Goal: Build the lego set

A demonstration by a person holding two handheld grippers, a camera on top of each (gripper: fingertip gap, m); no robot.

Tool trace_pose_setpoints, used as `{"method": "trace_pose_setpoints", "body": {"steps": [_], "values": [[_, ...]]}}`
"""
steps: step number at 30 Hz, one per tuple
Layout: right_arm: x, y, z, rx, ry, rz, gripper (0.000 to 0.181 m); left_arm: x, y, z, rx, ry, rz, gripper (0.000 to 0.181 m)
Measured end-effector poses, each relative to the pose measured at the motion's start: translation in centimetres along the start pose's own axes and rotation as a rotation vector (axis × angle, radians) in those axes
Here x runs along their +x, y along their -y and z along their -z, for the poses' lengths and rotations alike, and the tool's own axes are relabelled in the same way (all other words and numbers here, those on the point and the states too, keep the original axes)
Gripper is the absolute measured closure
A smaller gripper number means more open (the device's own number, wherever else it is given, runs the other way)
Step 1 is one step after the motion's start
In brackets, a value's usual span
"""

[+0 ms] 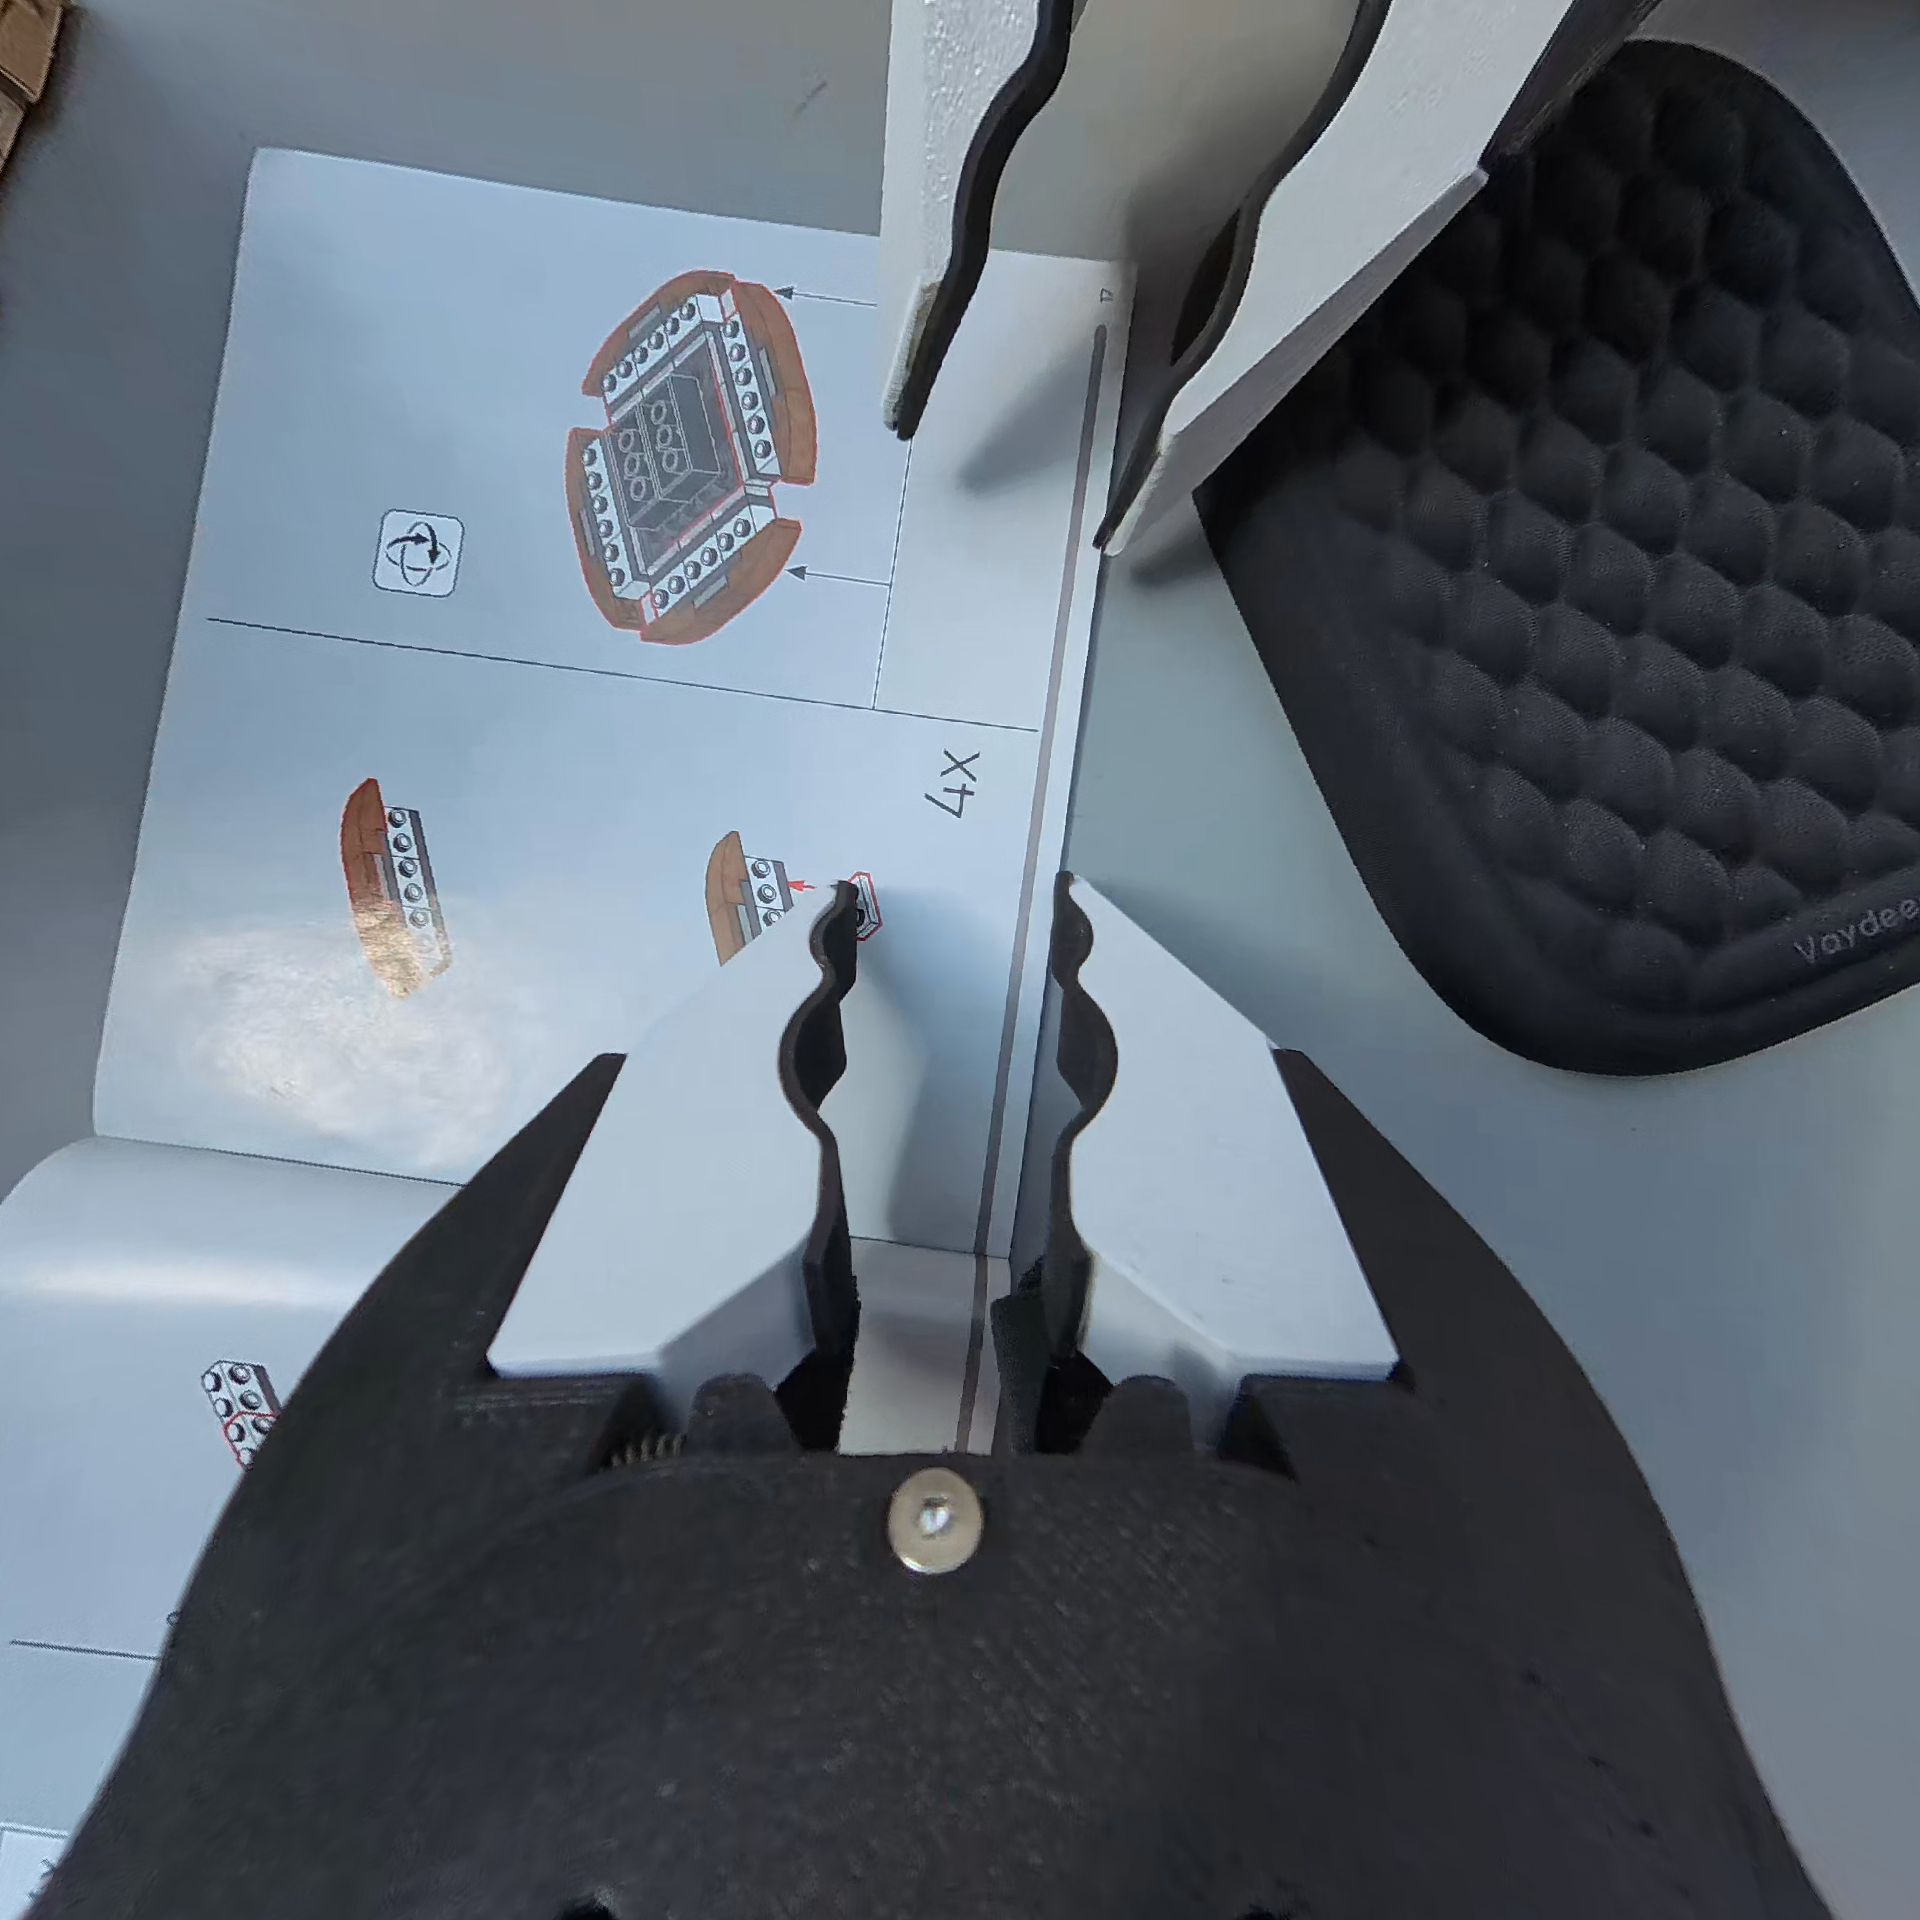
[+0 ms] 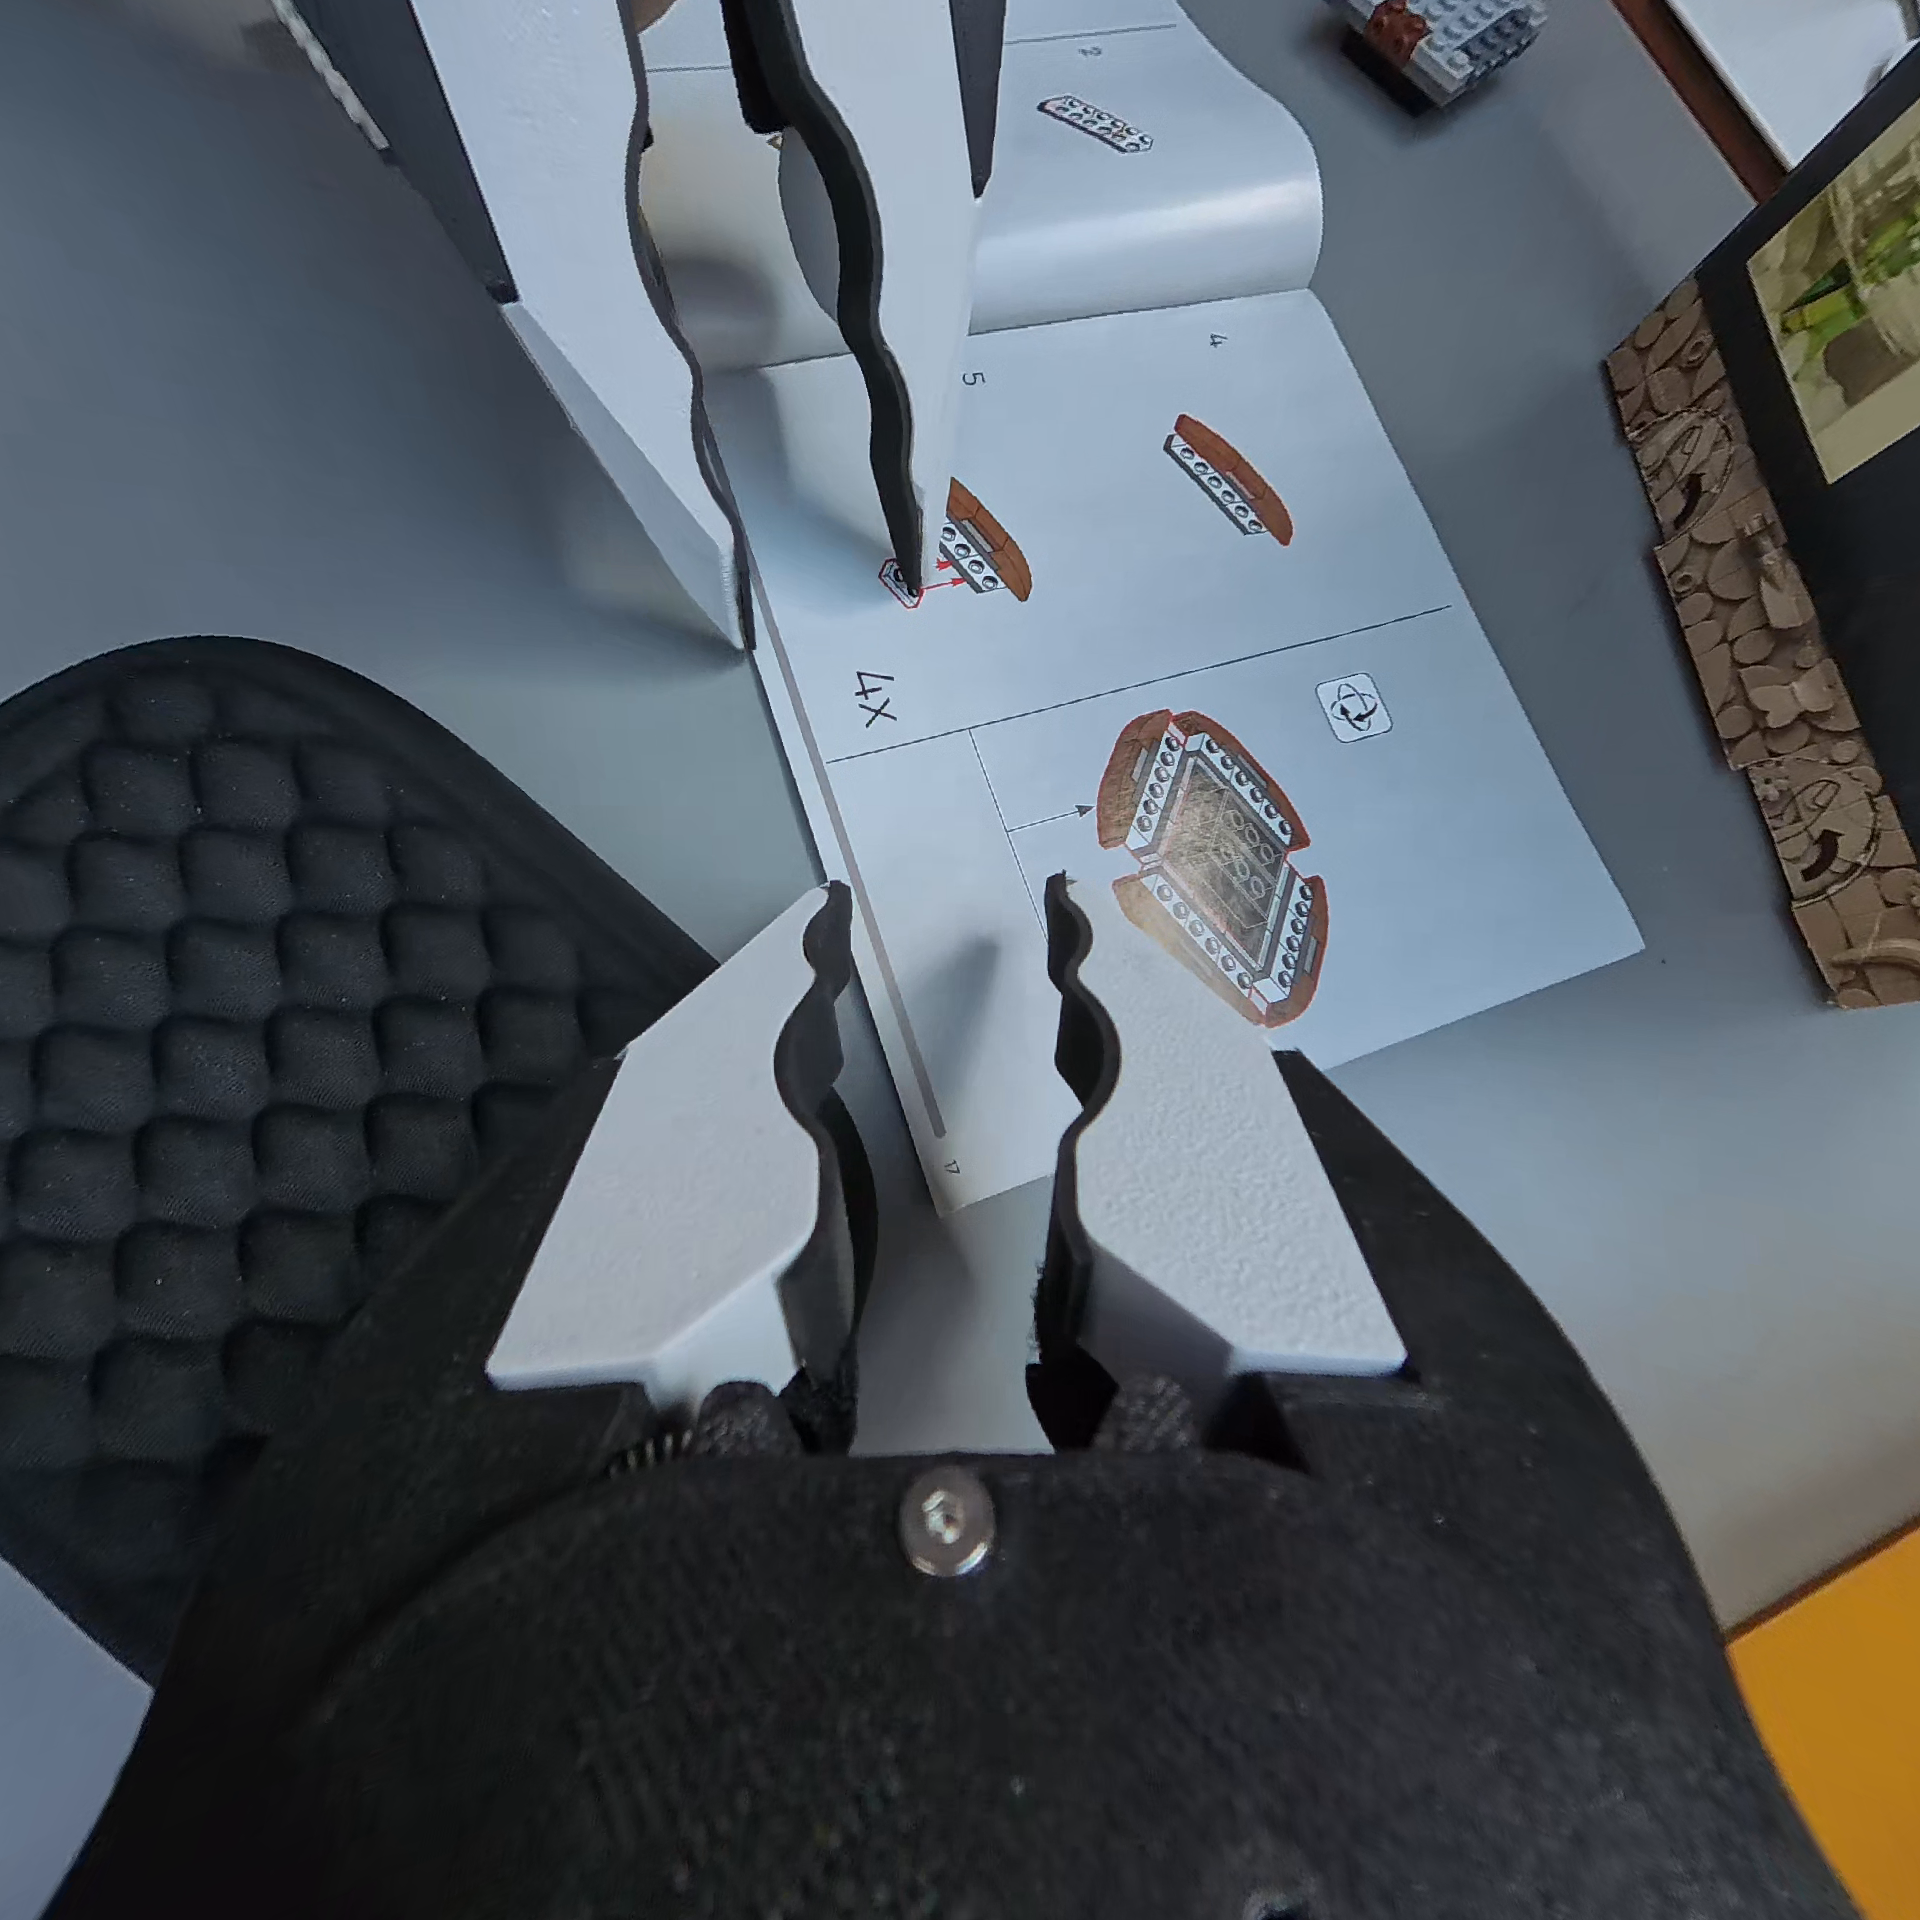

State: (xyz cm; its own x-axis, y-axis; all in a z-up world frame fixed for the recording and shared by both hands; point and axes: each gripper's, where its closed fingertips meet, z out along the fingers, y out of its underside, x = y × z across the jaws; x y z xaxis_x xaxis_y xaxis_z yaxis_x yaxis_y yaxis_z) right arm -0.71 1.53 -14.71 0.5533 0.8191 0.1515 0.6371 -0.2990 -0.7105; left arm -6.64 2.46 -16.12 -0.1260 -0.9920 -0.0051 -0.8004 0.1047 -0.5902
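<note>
1. Plainly, both tongs are empty: the left gripper [image 1: 951, 904] hangs with its jaws parted over the instruction booklet [image 1: 540, 727], one fingertip [image 1: 836, 914] low over a printed sub-step drawing, and nothing sits between the pads
2. Facing it from across the page, the right gripper [image 2: 945, 894] is likewise parted and empty, above the booklet's near edge by the page corner
3. My reading is that they hover to consult or flatten the page, not to pick anything up
4. Beneath them the open booklet lies flat on the grey worktop [image 2: 1558, 1247], its far page curling up
5. Beside the booklet's edge rests a black quilted pad [image 1: 1610, 623]
6. Well apart, at the worktop's far edge, stands the partly built lego model [image 2: 1444, 42], grey bricks with a brown piece; a dark box [image 2: 1829, 312] lies along the side edge
</note>
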Motion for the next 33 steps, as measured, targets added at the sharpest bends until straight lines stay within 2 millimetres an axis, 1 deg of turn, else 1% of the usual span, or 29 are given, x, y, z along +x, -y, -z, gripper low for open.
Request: {"method": "trace_pose_setpoints", "body": {"steps": [3,6,7,10,18,28,33], "values": [[-0.03,-0.1,0.01,-0.001,0.007,-0.006,0.144,-0.2,-0.02,0.03,0.004,-0.009,-0.005,0.149],[-0.06,-0.07,0.02,0.003,0.011,-0.007,0.144,-0.36,0.04,0.11,0.017,-0.044,0.026,0.152],[-0.08,-0.04,0.06,0.006,0.013,-0.008,0.144,-0.36,0.07,0.14,0.022,-0.058,0.04,0.151],[-0.06,-0.04,0.09,0.008,0.014,-0.012,0.144,0.23,0.05,0.3,0.022,-0.105,0.042,0.138],[-0.13,0.02,0.15,0.005,0.009,-0.002,0.144,-0.07,-0.32,0.08,-0.024,0.013,-0.089,0.144],[-0.43,0.32,0.38,0.014,0.011,0.012,0.145,-0.02,-0.36,0.32,0.002,-0.052,-0.007,0.146],[-0.85,0.81,0.36,0.033,0.022,0.025,0.144,-0.04,-0.28,0.45,0.025,-0.095,0.04,0.147]]}}
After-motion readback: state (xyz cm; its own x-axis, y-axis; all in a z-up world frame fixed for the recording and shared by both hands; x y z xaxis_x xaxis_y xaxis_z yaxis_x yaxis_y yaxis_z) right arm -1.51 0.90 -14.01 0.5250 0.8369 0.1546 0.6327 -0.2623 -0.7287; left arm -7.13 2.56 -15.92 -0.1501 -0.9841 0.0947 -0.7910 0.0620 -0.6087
